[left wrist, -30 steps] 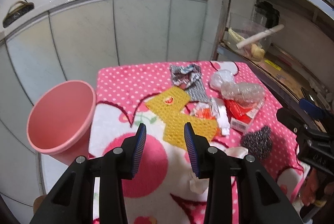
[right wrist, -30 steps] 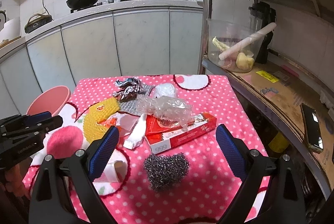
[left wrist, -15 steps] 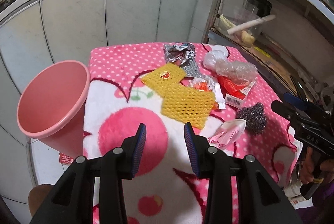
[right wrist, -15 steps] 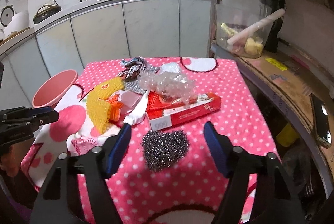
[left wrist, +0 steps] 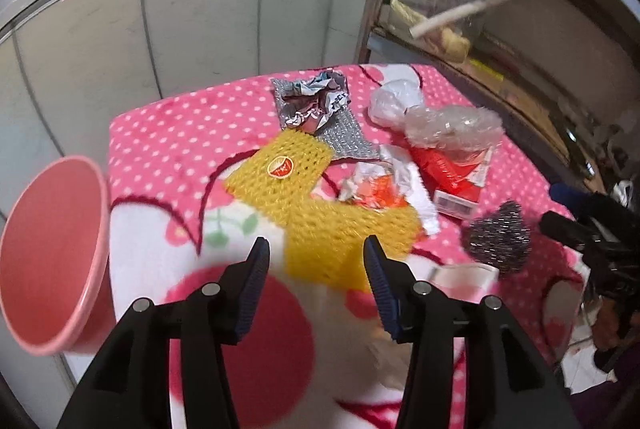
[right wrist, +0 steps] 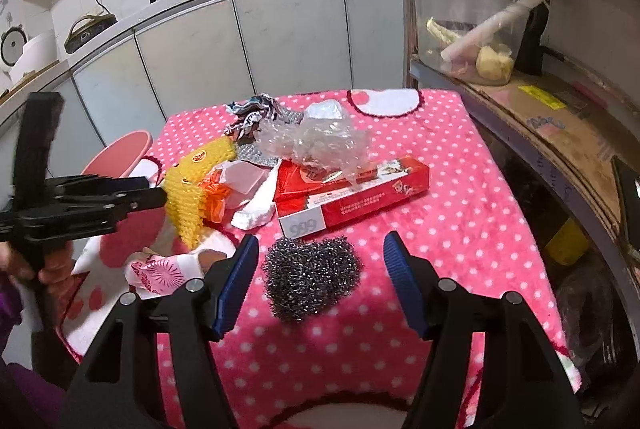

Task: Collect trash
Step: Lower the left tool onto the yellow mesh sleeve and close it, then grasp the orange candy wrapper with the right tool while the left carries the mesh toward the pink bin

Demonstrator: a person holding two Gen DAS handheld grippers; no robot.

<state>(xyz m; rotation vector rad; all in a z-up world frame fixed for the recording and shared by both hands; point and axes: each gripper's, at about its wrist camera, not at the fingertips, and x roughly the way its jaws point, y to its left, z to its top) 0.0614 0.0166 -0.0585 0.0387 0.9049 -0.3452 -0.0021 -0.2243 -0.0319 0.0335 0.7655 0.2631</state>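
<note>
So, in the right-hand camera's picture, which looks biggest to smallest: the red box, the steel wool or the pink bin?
1. Red box.
2. Steel wool, though it sits nearer the camera.
3. Pink bin, farther off and partly hidden, so its rank is unsure.

"999" on red carton [right wrist: 352,193] end.

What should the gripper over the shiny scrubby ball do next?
Probably lower the right gripper a little and close on the steel wool. Its jaws are open with the scrubber lying loose on the tablecloth between them, and the pink bin waits nearby.
</note>
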